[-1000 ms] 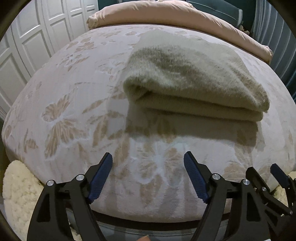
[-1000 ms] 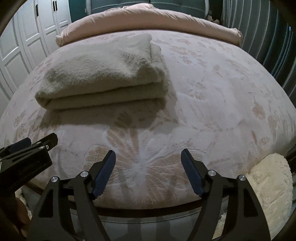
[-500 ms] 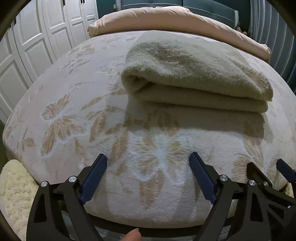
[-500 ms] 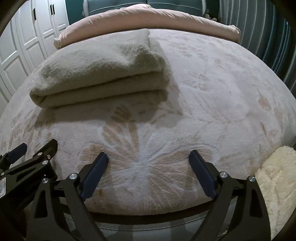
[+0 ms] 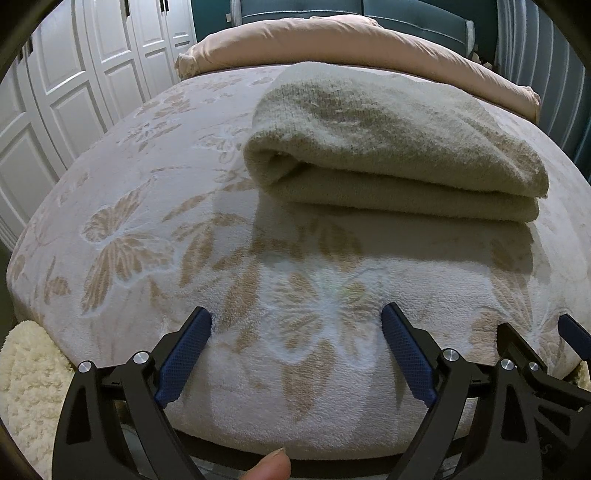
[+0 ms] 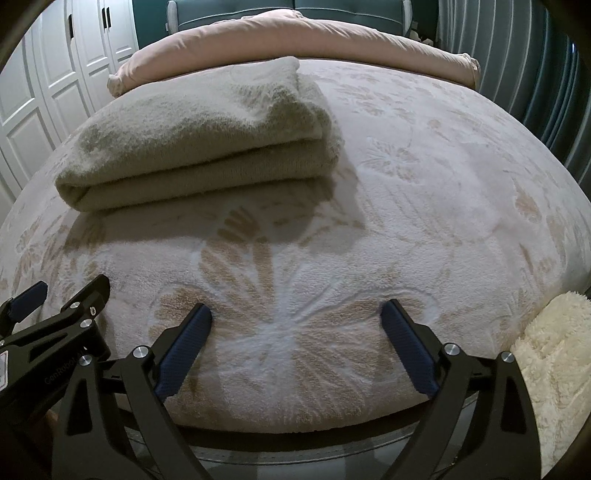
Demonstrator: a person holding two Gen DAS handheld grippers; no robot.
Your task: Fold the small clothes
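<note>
Both grippers, left gripper [image 5: 297, 325] and right gripper [image 6: 297, 321], spread wide, empty, hovering at near edge of butterfly-patterned plush bedspread [image 5: 129, 206]. Folded beige knit garment [image 5: 388, 147] lies mid-bed, untouched.

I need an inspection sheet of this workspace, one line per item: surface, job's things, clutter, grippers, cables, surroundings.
Surface: bed blanket with butterfly pattern.
Job's things: folded beige garment lying on the blanket, touched by neither gripper.
Clutter: cream fleece at the bed's edge; pink duvet rolled at the far end.
Grippers: left gripper open, empty; right gripper open, empty; both near the front edge.
Cables: nothing seen.
Surroundings: white wardrobe doors; teal headboard.
</note>
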